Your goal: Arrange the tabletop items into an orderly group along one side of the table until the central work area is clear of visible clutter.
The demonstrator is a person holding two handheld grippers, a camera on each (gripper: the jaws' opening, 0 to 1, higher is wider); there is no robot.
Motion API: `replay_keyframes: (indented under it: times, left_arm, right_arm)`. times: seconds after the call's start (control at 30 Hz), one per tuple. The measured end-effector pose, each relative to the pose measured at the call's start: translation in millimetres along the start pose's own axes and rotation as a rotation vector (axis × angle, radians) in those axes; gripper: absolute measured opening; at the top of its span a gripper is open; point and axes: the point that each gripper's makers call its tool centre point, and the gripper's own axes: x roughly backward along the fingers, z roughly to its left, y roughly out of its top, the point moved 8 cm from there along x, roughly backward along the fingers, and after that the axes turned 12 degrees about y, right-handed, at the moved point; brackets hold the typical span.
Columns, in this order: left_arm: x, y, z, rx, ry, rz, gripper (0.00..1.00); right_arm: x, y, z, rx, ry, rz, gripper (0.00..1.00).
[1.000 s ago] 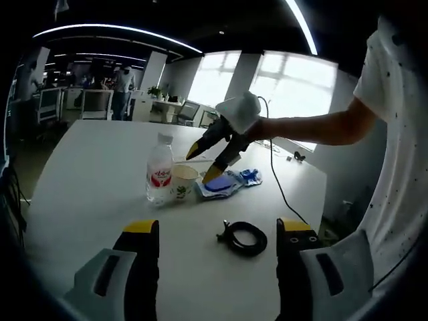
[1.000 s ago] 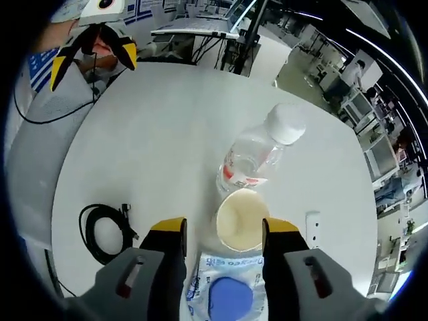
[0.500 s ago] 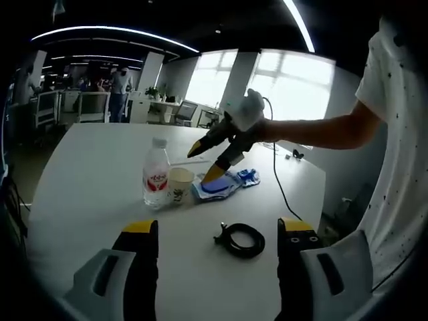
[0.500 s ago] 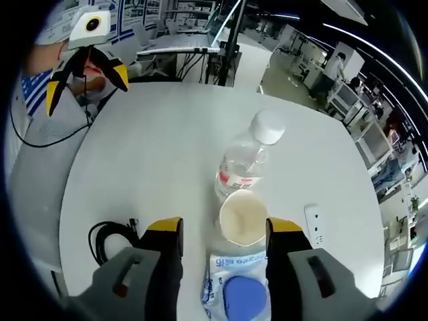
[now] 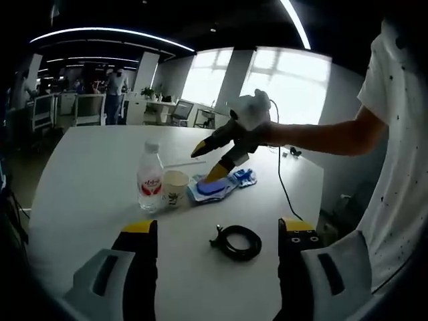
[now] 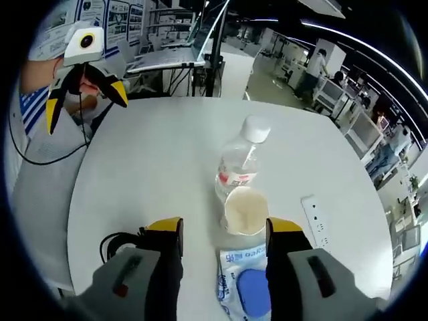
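- The left gripper (image 5: pixel 215 231) is held above the near table (image 5: pixel 93 174) edge, jaws wide apart and empty.
- A coiled black cable (image 5: pixel 236 241) lies between its jaws.
- The right gripper (image 6: pixel 224 231) hovers open over the blue packet (image 6: pixel 246 289).
- The paper cup (image 6: pixel 245 210) touches the water bottle (image 6: pixel 239 168).
- A white power strip (image 6: pixel 317 223) lies beside the cup.

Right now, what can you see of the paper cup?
The cup is a small cream paper cup, upright and empty as far as its open mouth shows, with a small dark print on its side. It stands on the white table, right against the bottle, with the blue packet close on its other side.
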Motion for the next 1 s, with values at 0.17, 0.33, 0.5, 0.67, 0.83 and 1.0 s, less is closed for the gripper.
replay_keyframes:
  times: [0.17, 0.33, 0.5, 0.67, 0.83, 1.0]
  left_arm:
    - [-2.3, 3.0, -3.8, -0.012, -0.009, 0.002, 0.75]
    - [-5.5, 6.3, -8.6, -0.024, -0.021, 0.006, 0.75]
    - [-8.9, 10.5, -11.7, -0.037, -0.031, 0.007, 0.75]
    - [-13.6, 14.9, -14.3, -0.052, -0.039, 0.012, 0.75]
    - [-21.0, 18.3, -19.9, -0.077, -0.053, 0.026, 0.75]
    - [-29.9, 21.2, -27.6, -0.095, -0.075, 0.035, 0.76]
  right_arm:
    - [9.8, -6.4, 5.5, -0.041, -0.024, -0.031, 0.48]
    - [21.1, -12.9, 10.4, -0.073, -0.051, -0.056, 0.48]
    - [30.8, -19.5, 16.1, -0.111, -0.069, -0.084, 0.48]
    - [39.8, -28.3, 25.0, -0.157, -0.088, -0.112, 0.48]
    - [47.0, -39.2, 33.8, -0.203, -0.106, -0.134, 0.48]
    - [55.4, -53.8, 44.2, -0.252, -0.129, -0.146, 0.48]
